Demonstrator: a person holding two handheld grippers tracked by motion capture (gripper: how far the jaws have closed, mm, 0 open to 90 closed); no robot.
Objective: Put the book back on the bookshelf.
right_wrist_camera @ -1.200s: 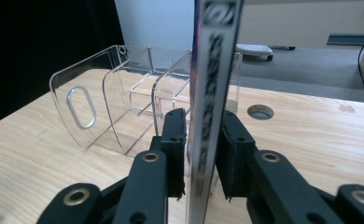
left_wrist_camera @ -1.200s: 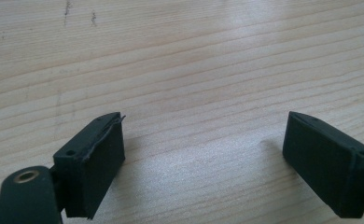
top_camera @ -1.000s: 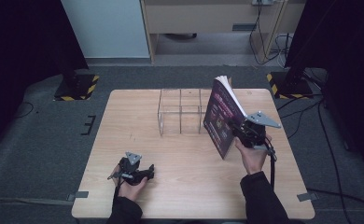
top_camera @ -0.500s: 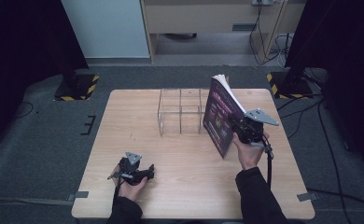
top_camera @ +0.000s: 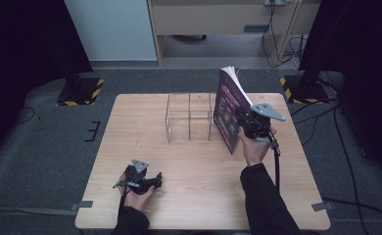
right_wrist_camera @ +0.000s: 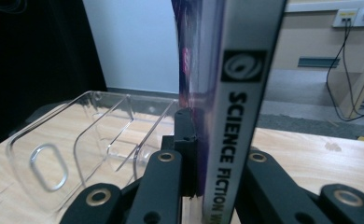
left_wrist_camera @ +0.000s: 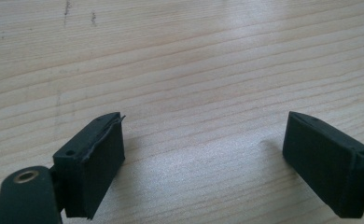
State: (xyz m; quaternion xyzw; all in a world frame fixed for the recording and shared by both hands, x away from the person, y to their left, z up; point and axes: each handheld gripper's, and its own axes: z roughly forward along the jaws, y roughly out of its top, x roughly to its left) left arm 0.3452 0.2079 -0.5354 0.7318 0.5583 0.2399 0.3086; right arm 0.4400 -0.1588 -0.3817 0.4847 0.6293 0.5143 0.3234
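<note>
In the right gripper view the book's [right_wrist_camera: 236,116] spine fills the middle and runs off the top and bottom edges, so its lettering reads only "SCIENCE FICTION" before it is cut off; the cover art stays too dark and blurred to make out in the high view.

Nearest the person, at about 7 o'clock on the tabletop [top_camera: 189,196], the left gripper [top_camera: 141,178] rests in the left hand [top_camera: 135,193]. Its own view shows the two black jaws spread wide apart over bare wood grain, holding nothing.

Farther out, at about 3 o'clock, the right gripper [top_camera: 245,122] is clamped on the book [top_camera: 228,115], one jaw pressed to each side of it near the spine. The book stands upright, slightly tilted, its page edges fanning at the top, its lower corner low over the tabletop; whether it touches cannot be told.

Beyond, near 12 o'clock, a clear plastic divided holder [top_camera: 190,117] sits just beside the book, on its left; whether they touch cannot be told.
</note>
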